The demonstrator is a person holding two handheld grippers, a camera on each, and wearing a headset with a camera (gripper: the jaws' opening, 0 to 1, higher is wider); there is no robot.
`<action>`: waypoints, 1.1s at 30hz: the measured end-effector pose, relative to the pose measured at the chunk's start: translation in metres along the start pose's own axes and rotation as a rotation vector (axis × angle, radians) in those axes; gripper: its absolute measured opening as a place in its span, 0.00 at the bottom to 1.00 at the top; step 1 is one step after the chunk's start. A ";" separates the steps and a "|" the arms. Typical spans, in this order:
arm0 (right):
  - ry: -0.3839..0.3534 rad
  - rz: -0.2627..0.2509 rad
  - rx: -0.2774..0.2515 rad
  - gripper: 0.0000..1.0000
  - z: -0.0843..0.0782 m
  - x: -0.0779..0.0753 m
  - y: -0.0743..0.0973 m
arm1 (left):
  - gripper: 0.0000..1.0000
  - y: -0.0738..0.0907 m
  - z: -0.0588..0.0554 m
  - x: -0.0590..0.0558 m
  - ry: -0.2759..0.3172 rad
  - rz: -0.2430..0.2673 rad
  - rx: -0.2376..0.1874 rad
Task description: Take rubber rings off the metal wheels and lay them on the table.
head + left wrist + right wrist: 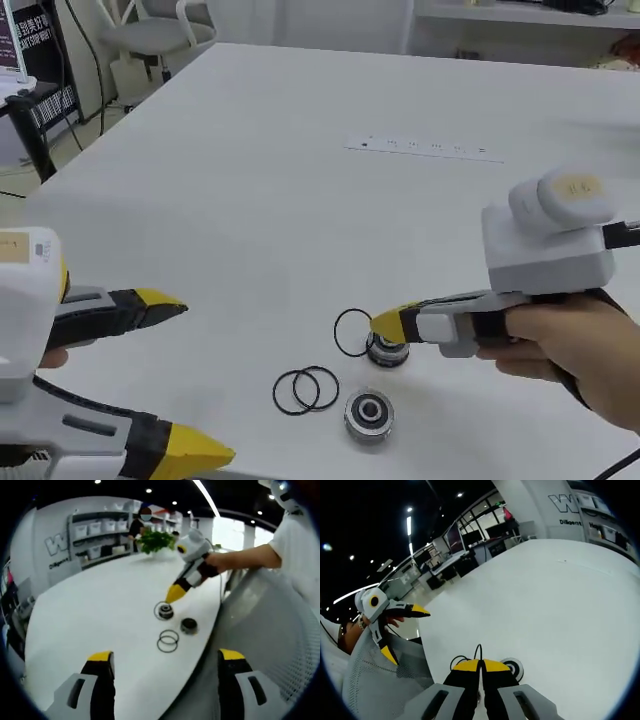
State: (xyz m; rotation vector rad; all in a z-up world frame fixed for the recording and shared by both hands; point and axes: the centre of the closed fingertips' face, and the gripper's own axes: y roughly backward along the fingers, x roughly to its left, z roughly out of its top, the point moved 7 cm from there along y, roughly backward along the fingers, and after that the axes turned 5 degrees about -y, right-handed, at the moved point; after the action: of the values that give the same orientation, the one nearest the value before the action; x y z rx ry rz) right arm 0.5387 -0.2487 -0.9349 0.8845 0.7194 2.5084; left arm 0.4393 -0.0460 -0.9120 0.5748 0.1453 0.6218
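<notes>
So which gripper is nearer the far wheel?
Right. The right gripper is at the far wheel, shut on its ring; the left gripper hangs open, well apart.

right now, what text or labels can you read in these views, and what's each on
"W": large lettering on the back wall, rest cut off.
"Diligen": smaller line beneath, ending unclear.
Too blurred: dark sign and barcode label, far left.
Too small: print on the strip on the table.

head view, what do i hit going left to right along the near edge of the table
left gripper → two overlapping rubber rings → loose metal wheel → person's hand
</notes>
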 end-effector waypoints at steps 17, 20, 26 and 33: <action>0.055 0.056 0.101 0.00 -0.014 0.013 -0.020 | 0.82 0.002 -0.001 0.004 0.031 0.035 -0.007; 0.050 0.062 0.111 0.00 -0.016 0.013 -0.023 | 0.81 0.003 -0.001 0.003 0.033 0.037 -0.008; 0.052 0.063 0.132 0.00 -0.020 0.013 -0.028 | 0.81 0.003 -0.002 0.003 0.034 0.037 -0.004; 0.060 0.040 0.159 0.00 -0.025 0.009 -0.032 | 0.81 0.002 -0.002 0.003 0.039 0.034 -0.006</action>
State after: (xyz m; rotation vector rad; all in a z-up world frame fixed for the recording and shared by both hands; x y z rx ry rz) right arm 0.5219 -0.2269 -0.9662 0.8877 0.9399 2.5504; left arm 0.4399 -0.0416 -0.9121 0.5610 0.1706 0.6660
